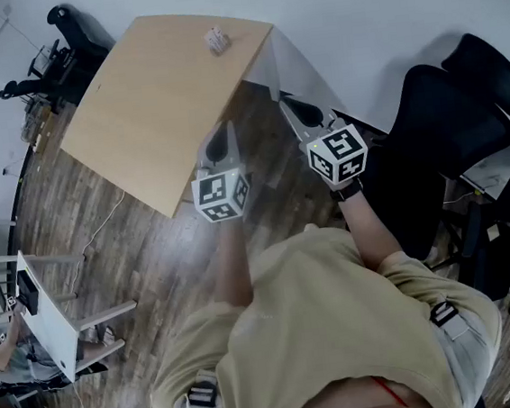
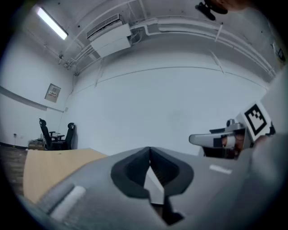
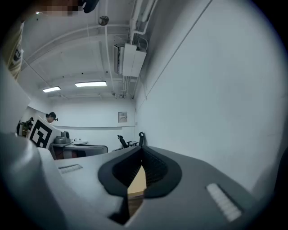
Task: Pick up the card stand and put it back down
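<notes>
The card stand is a small white object near the far edge of the light wooden table. My left gripper hovers over the table's near right edge, well short of the stand, its jaws shut with nothing between them. My right gripper is held off the table's right side, above the floor, also shut and empty. In the left gripper view the left gripper points at the white wall, with the table at lower left. The right gripper faces along the wall in its own view. Neither gripper view shows the stand.
A black office chair stands close on the right. A white desk with a seated person is at lower left. More black chairs stand at the far left corner. The white wall runs behind the table.
</notes>
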